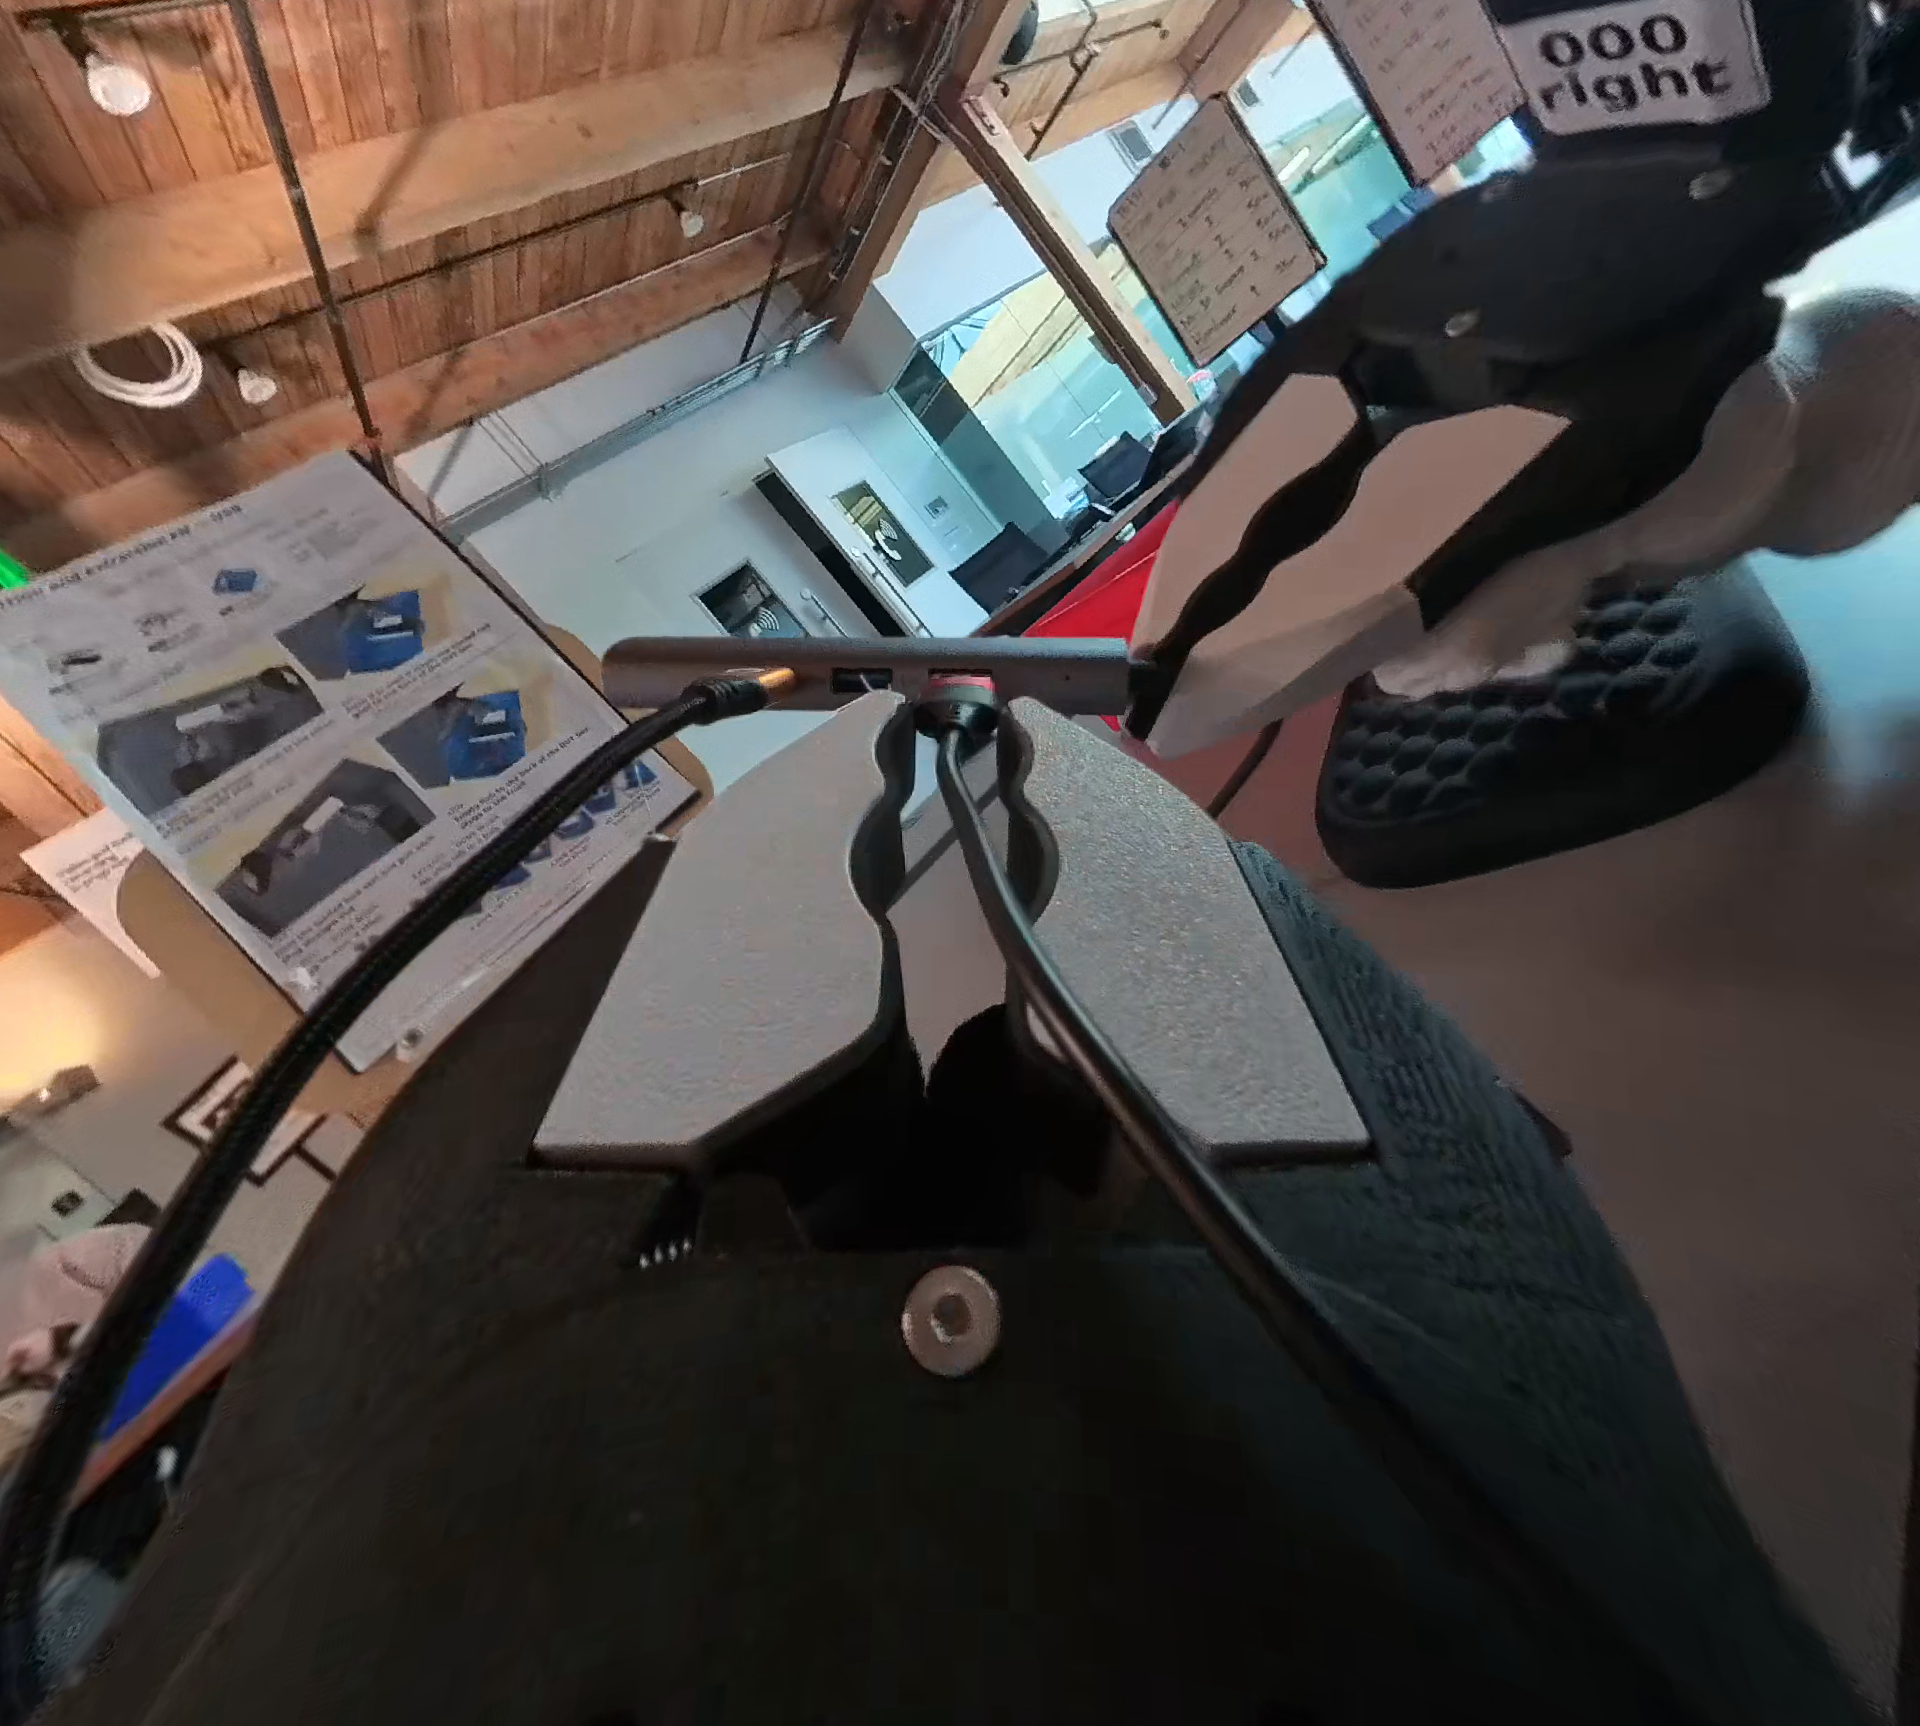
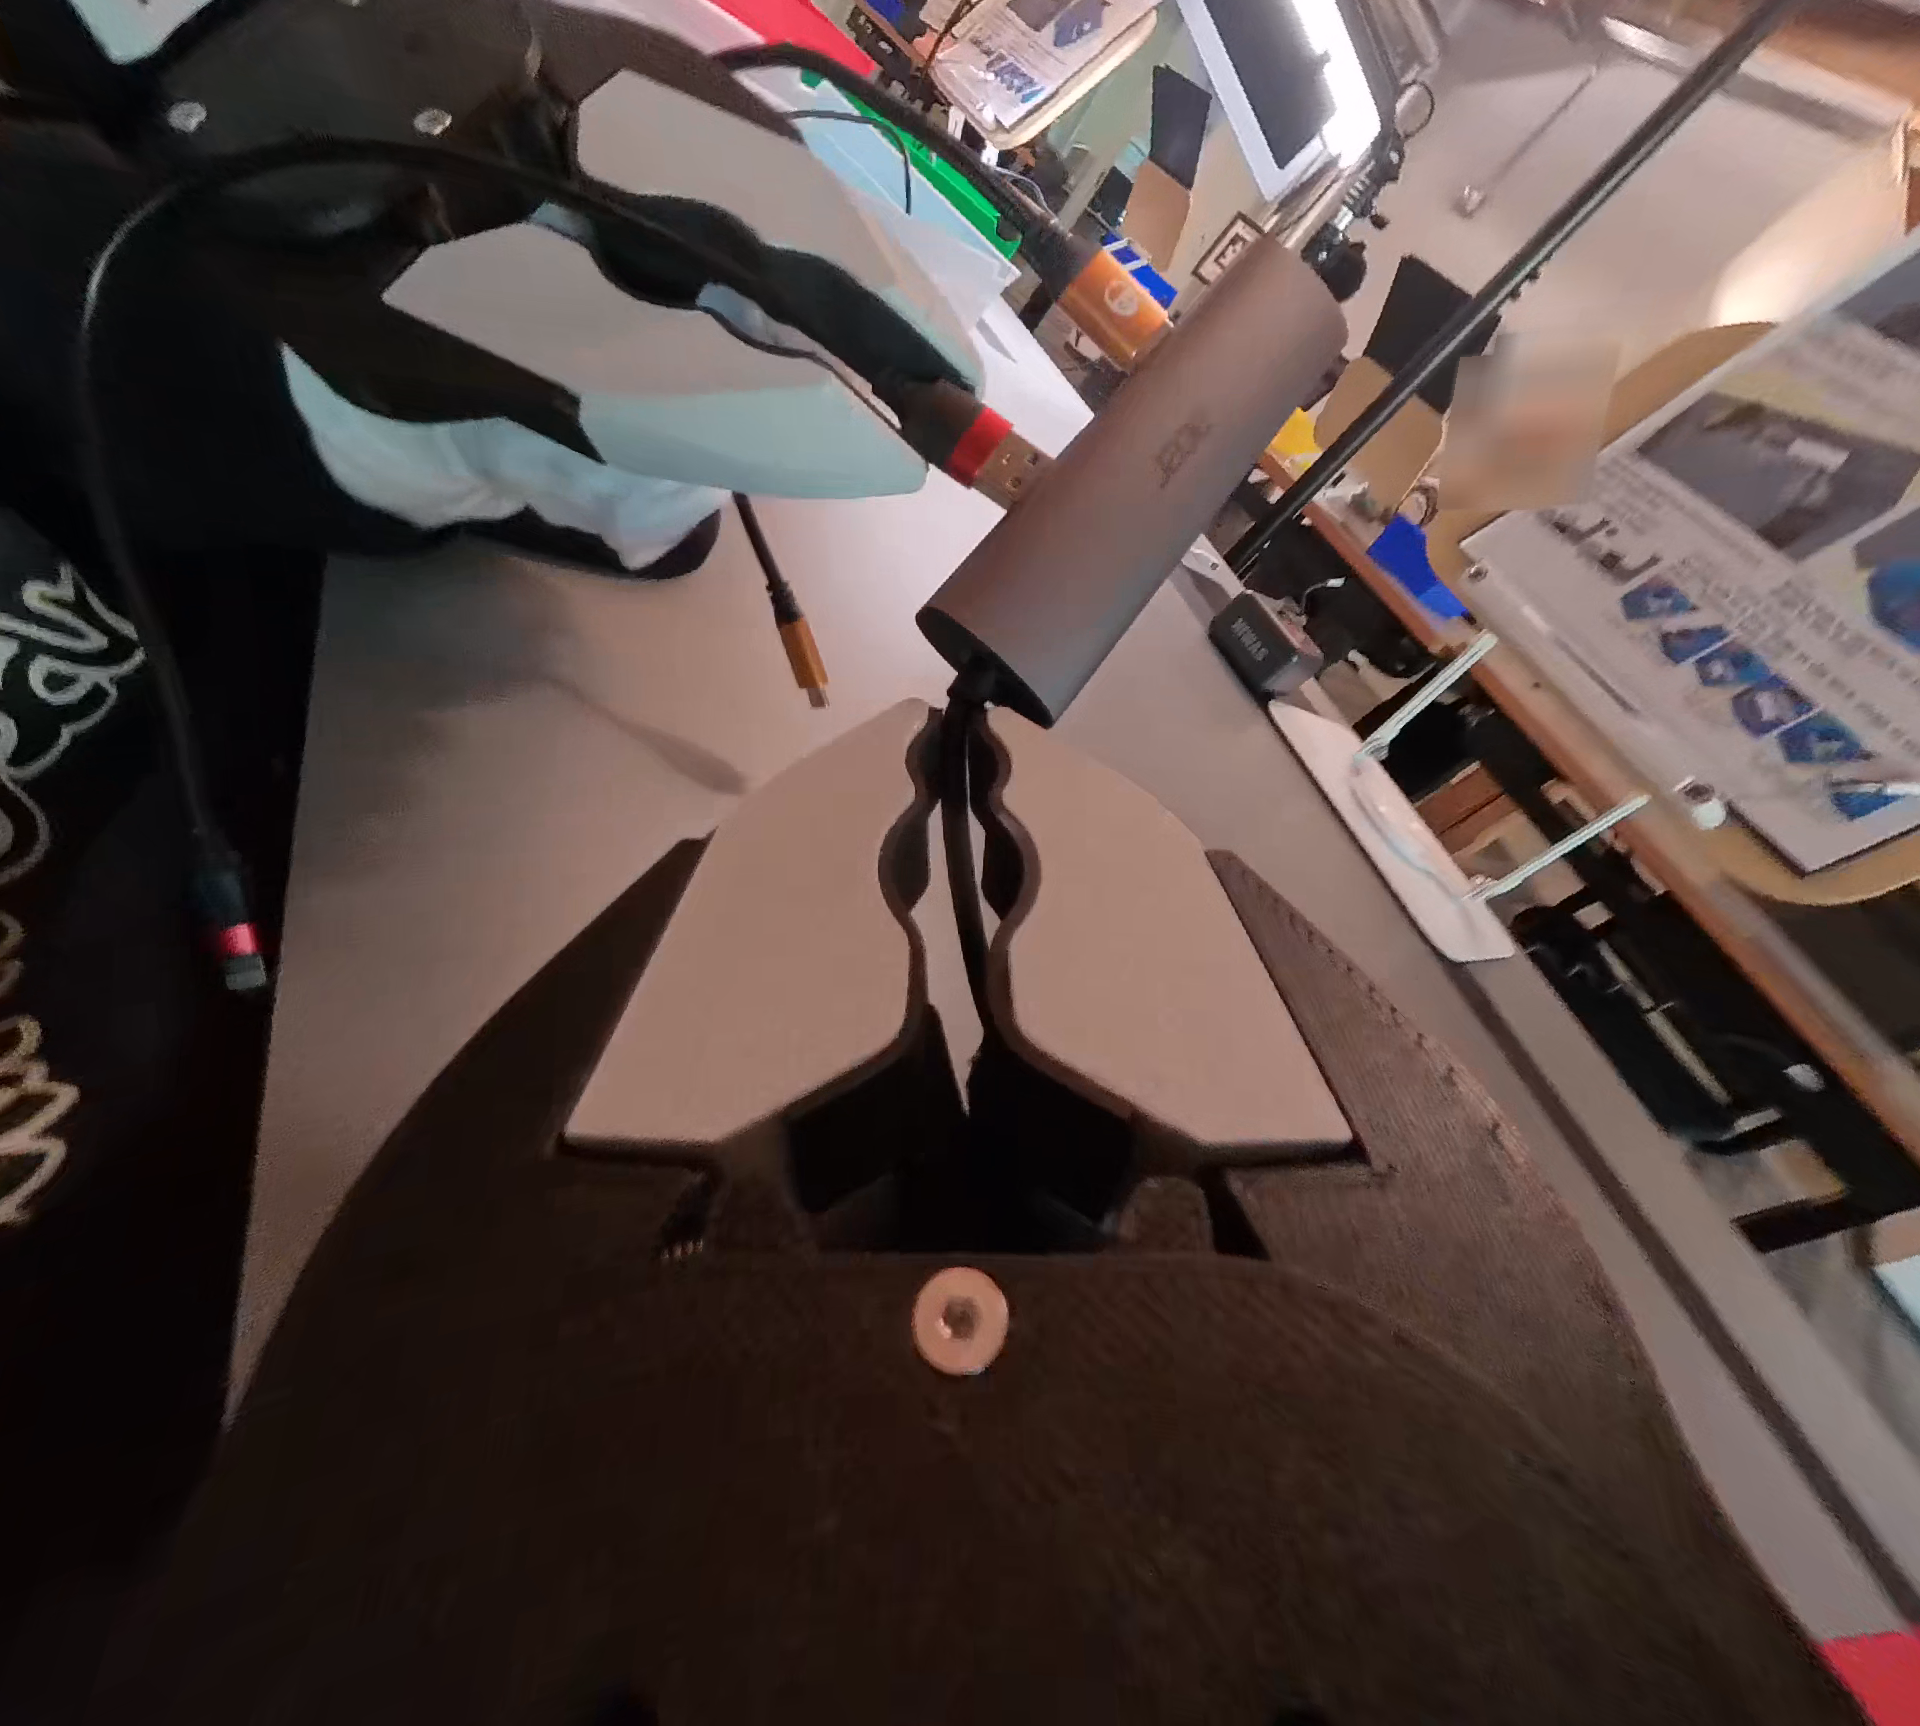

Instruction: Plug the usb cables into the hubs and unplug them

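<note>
Left wrist view: left hand-held gripper [image 1: 948,726] clamps the red-collared black USB plug [image 1: 961,702] at a port of the slim grey metal hub [image 1: 868,666], frame centre. An orange-tipped braided cable [image 1: 727,691] sits plugged at the hub's left.

Right wrist view: right hand-held gripper [image 2: 961,731], nearly closed, pinches the hub's own black lead [image 2: 966,803]; hub raised above the grey tabletop [image 2: 540,741]. The plug's metal shell shows, so it is only partly seated. Whether inserting or withdrawing, I cannot tell; next move needs a straight, port-aligned stroke.

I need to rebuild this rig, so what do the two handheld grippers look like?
Both are black, rough-textured printed bodies. The left gripper and right gripper each have two flat grey finger plates with wavy inner edges and a silver screw on the midline. Each body carries a white label with black writing.
</note>
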Action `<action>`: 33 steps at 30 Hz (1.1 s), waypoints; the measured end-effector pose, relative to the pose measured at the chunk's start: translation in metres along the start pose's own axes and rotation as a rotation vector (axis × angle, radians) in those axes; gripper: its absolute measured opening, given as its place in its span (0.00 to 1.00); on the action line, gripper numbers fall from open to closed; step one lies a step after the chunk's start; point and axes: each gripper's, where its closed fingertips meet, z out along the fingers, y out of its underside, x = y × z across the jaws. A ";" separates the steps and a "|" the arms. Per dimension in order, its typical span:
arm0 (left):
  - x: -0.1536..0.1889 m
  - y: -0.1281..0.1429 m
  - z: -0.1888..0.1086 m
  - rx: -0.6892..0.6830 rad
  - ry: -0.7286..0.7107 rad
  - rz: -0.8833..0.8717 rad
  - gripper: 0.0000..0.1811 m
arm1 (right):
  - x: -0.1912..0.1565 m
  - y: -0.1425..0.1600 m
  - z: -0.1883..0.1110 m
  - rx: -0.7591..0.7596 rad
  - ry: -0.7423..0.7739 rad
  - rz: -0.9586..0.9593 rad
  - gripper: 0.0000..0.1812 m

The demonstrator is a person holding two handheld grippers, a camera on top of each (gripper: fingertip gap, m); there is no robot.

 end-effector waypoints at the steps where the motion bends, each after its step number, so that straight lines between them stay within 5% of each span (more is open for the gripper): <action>1: 0.001 0.000 -0.001 -0.010 0.015 0.012 0.08 | 0.000 0.000 -0.002 -0.002 -0.004 -0.038 0.02; 5: 0.000 -0.012 -0.006 0.047 0.048 -0.004 0.08 | -0.010 -0.014 -0.007 0.087 -0.047 -0.081 0.03; 16: -0.003 -0.031 -0.019 0.173 0.063 0.006 0.08 | -0.034 -0.041 -0.014 0.283 -0.391 0.362 0.15; 21: -0.003 -0.027 -0.016 0.131 0.029 0.062 0.08 | -0.023 -0.037 -0.008 0.260 -0.375 0.538 0.12; 24: 0.001 -0.025 -0.014 0.107 0.030 0.105 0.08 | -0.014 -0.023 0.003 0.139 -0.207 0.450 0.03; 28: 0.002 -0.016 -0.012 0.025 0.019 0.167 0.08 | -0.008 -0.011 0.004 -0.016 0.007 0.004 0.03; 33: 0.001 -0.008 -0.008 -0.091 -0.006 0.224 0.08 | 0.002 -0.008 -0.001 -0.114 0.108 -0.218 0.03</action>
